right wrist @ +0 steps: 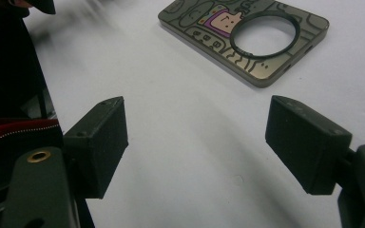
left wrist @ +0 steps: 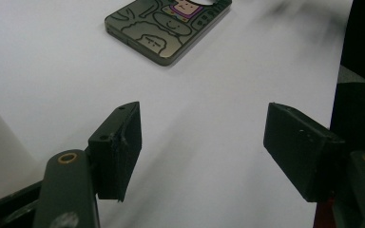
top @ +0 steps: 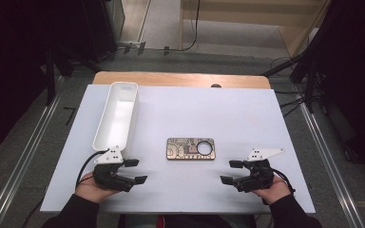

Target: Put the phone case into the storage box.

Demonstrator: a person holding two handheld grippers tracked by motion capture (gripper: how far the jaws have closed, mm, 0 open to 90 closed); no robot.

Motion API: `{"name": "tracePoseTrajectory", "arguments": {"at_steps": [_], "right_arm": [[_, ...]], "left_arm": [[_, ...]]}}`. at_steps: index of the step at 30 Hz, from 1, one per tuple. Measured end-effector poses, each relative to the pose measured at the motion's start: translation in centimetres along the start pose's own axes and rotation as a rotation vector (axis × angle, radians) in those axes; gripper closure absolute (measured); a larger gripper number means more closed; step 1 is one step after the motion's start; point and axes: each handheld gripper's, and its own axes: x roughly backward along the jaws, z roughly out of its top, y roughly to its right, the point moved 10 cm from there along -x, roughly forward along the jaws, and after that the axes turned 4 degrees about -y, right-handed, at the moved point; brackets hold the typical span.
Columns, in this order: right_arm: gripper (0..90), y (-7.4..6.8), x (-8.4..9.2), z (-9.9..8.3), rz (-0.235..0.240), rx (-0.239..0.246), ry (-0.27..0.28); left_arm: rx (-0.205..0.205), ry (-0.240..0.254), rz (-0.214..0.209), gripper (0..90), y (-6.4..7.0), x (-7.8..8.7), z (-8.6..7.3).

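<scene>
Flat olive-gold phone case with cartoon print and ring cutout (top: 190, 148) lies mid-table, right of white oblong plastic bin (top: 117, 114). Your left gripper (top: 136, 171) and right gripper (top: 231, 172) flank case, jaws wide, empty. Step: approach. Next: close in, pinch case edge.

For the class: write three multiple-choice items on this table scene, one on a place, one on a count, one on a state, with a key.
1. Where does the phone case lie?
A. inside the white tray
B. on the white board between the two claws
C. on the floor

2. How many white trays are on the board?
A. one
B. two
C. three

3. How is the left claw?
A. shut on the case
B. open, holding nothing
C. shut on the tray

Key: B, the case lies flat between the left claw and the right claw; A, a single long tray; B, bare board shows between its jaws.
</scene>
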Motion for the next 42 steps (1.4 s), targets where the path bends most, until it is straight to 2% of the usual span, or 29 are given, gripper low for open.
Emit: {"name": "tracePoseTrajectory", "arguments": {"at_steps": [23,27,30,36,41,42], "right_arm": [[21.0,0.1,-0.1,-0.1,-0.006,-0.009,-0.008],[20.9,0.2,-0.2,-0.1,-0.007,-0.01,-0.011],[21.0,0.2,-0.2,-0.2,-0.006,-0.008,-0.013],[20.9,0.1,-0.3,-0.2,0.001,-0.008,-0.017],[20.8,0.1,-0.4,-0.3,0.002,-0.015,-0.019],[20.9,0.1,-0.4,-0.2,0.003,-0.016,-0.019]], "left_arm": [[0.013,-0.003,-0.014,28.6,0.1,0.0,0.0],[0.007,0.009,-0.035,28.6,0.6,-0.2,0.4],[-0.007,-0.007,-0.034,28.6,0.9,-0.5,0.5],[-0.009,-0.001,-0.042,28.3,1.3,-0.7,1.0],[-0.001,0.0,-0.045,25.7,1.6,-1.4,1.7],[-0.011,-0.003,-0.046,25.7,1.8,-1.6,2.0]]}}
